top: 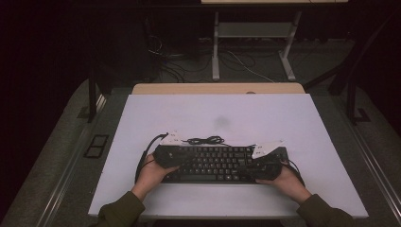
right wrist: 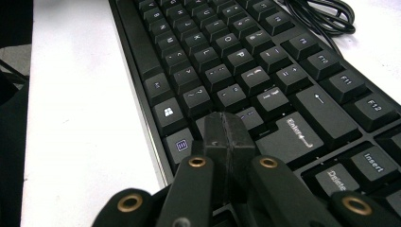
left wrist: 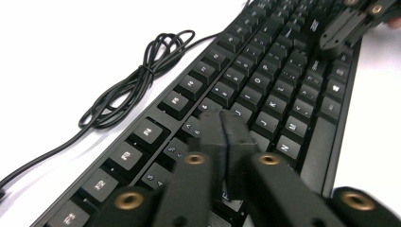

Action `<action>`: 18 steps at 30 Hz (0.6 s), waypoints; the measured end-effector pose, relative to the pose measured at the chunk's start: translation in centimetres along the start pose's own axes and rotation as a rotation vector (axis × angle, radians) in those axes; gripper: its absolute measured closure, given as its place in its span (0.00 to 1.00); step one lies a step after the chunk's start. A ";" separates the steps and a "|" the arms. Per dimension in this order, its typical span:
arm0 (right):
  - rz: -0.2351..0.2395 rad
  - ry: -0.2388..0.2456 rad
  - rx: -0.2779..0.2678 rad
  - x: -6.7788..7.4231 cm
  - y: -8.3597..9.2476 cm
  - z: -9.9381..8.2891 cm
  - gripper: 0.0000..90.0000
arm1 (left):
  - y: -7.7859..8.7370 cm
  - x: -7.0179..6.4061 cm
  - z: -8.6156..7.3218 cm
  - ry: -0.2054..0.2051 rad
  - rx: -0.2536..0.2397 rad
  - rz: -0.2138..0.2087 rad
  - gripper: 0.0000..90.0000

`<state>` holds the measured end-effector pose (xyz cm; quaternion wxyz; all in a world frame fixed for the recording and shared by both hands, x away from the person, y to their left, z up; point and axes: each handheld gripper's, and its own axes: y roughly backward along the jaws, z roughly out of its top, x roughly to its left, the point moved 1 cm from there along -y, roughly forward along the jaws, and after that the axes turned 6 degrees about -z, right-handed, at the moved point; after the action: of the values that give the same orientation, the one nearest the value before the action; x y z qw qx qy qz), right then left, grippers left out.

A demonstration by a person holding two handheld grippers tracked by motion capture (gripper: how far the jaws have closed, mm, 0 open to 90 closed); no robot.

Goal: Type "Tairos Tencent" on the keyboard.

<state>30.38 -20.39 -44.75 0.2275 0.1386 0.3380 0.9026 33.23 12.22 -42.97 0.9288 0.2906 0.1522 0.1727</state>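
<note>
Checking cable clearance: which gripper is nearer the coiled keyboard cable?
Left. The left gripper is over the keyboard's left end, just beside the coiled cable; the right gripper is at the far right end.

**Three cameras, one keyboard**

The high view looks forward and down on the whole bench from the person's side. Each gripper view rides low and close over the keyboard, looking along the keys from opposite ends; both share its middle rows and coiled cable.

Coiled cable just behind keyboard blocks there; table beyond open.
</note>
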 end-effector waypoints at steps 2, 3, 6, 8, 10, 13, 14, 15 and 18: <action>0.000 0.000 0.000 0.0 0.0 0.0 0.99 | 0.3 0.0 -0.1 0.013 -0.016 -0.001 0.90; 0.000 0.000 0.000 0.0 0.0 0.0 0.99 | 0.5 0.1 -0.1 0.010 -0.018 0.001 0.86; -0.001 0.001 0.001 0.0 0.0 0.0 0.99 | 0.9 0.0 -0.3 0.022 -0.033 0.000 0.74; 0.000 0.001 0.001 0.0 0.0 0.0 0.99 | 1.0 0.1 -0.5 0.024 -0.034 -0.001 0.66; -0.001 0.002 0.001 0.0 0.0 0.0 0.99 | 1.1 0.1 -0.6 0.023 -0.027 -0.002 0.54; -0.001 0.004 0.000 0.0 0.0 0.0 0.99 | 1.2 0.1 -0.9 0.029 -0.039 0.025 0.36; -0.001 0.004 0.000 0.0 0.0 0.0 0.99 | 1.2 0.1 -0.9 0.028 -0.046 0.026 0.33; -0.001 0.003 0.000 0.0 0.0 0.0 0.99 | 1.3 0.1 -1.0 0.026 -0.048 0.026 0.31; -0.001 0.004 0.000 0.0 0.0 0.0 0.99 | 1.3 0.0 -1.0 0.024 -0.046 0.027 0.27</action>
<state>30.38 -20.37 -44.74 0.2274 0.1368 0.3386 0.9027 32.56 13.68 -42.98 0.9309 0.2689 0.1553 0.1924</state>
